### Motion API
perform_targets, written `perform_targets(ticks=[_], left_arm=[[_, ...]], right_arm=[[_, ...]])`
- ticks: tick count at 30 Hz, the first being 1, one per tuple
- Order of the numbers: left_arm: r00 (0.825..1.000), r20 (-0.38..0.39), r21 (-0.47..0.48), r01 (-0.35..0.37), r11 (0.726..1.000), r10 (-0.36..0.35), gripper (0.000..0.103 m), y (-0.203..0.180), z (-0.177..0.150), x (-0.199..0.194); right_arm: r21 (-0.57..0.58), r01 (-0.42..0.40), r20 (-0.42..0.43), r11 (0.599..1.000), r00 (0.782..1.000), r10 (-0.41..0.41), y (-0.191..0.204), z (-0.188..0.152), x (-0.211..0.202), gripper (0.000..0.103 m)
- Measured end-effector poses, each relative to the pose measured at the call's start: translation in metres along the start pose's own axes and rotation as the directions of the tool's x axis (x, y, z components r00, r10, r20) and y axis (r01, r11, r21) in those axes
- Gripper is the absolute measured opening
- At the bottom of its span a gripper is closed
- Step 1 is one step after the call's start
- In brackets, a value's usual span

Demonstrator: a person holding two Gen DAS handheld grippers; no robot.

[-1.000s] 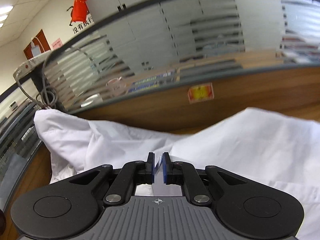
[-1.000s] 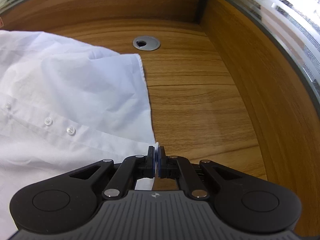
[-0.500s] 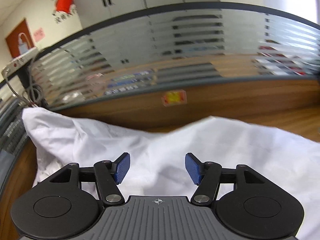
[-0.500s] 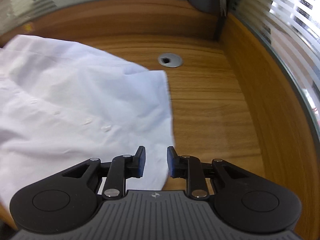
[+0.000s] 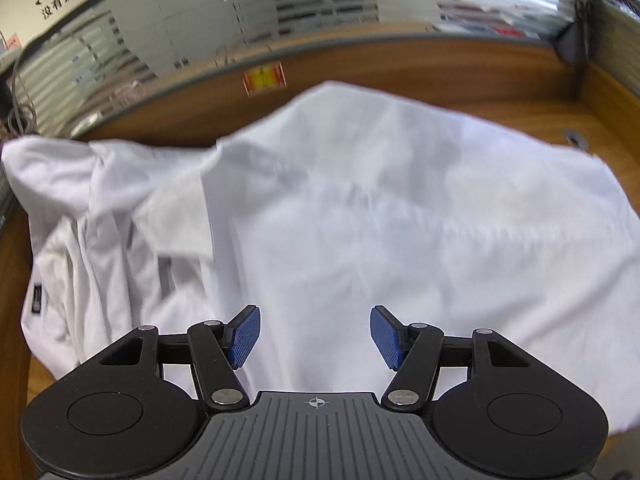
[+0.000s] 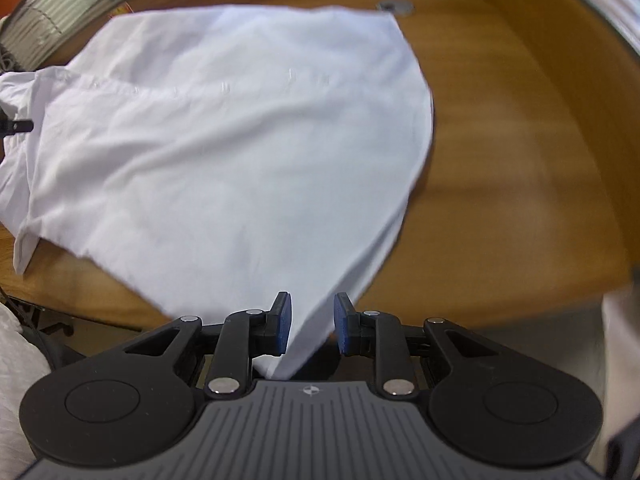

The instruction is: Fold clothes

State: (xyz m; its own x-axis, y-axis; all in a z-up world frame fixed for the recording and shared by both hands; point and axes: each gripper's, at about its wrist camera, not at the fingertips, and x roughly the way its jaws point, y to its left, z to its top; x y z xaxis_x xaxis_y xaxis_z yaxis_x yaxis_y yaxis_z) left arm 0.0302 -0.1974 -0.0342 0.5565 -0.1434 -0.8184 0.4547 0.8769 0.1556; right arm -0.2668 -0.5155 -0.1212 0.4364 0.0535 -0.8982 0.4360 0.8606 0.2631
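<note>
A white button shirt (image 5: 380, 216) lies spread on the wooden desk (image 6: 500, 128), its collar and a bunched sleeve (image 5: 80, 216) at the left. My left gripper (image 5: 315, 334) is wide open above the shirt and holds nothing. In the right wrist view the shirt (image 6: 224, 148) lies flat with its button row across the top, and a corner of it hangs over the desk's front edge. My right gripper (image 6: 311, 330) is open above that corner, which shows between the blue pads without being pinched.
A wooden back panel (image 5: 400, 68) with frosted glass above it rims the desk. A cable grommet (image 6: 394, 6) sits in the desk beyond the shirt. Cables (image 5: 18, 116) hang at the far left. White cloth (image 6: 16, 364) shows below the desk edge at left.
Both grippers were shut on the shirt's edge one second ago; both have opened and let go, then pulled back and up. The shirt has dropped flat on the desk.
</note>
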Motion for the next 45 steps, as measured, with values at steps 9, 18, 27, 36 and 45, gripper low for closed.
perform_targets(ticks=[9,18,27,36,45], left_arm=[[0.996,-0.090,0.077,0.027,0.997,-0.020,0.064,-0.011,-0.061,0.011],[0.995,-0.097,0.080,0.006,0.997,0.002,0.064,-0.002,-0.076,0.016],[0.996,-0.079,0.081,-0.039,0.996,0.045,0.065,0.023,-0.102,-0.008],[0.978,-0.015,-0.042,-0.209,0.977,0.208,0.067,0.070,-0.123,-0.023],[0.985,0.078,-0.023,-0.154,0.988,0.156,0.068,0.123,-0.128,-0.018]], right_arm=[[0.120,-0.082,-0.012,0.989,0.996,0.084,-0.002,-0.030,0.027,0.026],[0.067,-0.059,0.011,0.996,0.998,0.059,0.008,-0.034,0.009,0.000],[-0.278,0.151,0.014,0.949,0.988,-0.153,0.061,-0.048,0.006,0.026],[-0.446,0.044,0.053,0.894,0.998,-0.022,0.116,-0.031,0.011,0.027],[-0.575,-0.048,0.032,0.817,0.996,0.081,0.180,-0.012,0.033,0.035]])
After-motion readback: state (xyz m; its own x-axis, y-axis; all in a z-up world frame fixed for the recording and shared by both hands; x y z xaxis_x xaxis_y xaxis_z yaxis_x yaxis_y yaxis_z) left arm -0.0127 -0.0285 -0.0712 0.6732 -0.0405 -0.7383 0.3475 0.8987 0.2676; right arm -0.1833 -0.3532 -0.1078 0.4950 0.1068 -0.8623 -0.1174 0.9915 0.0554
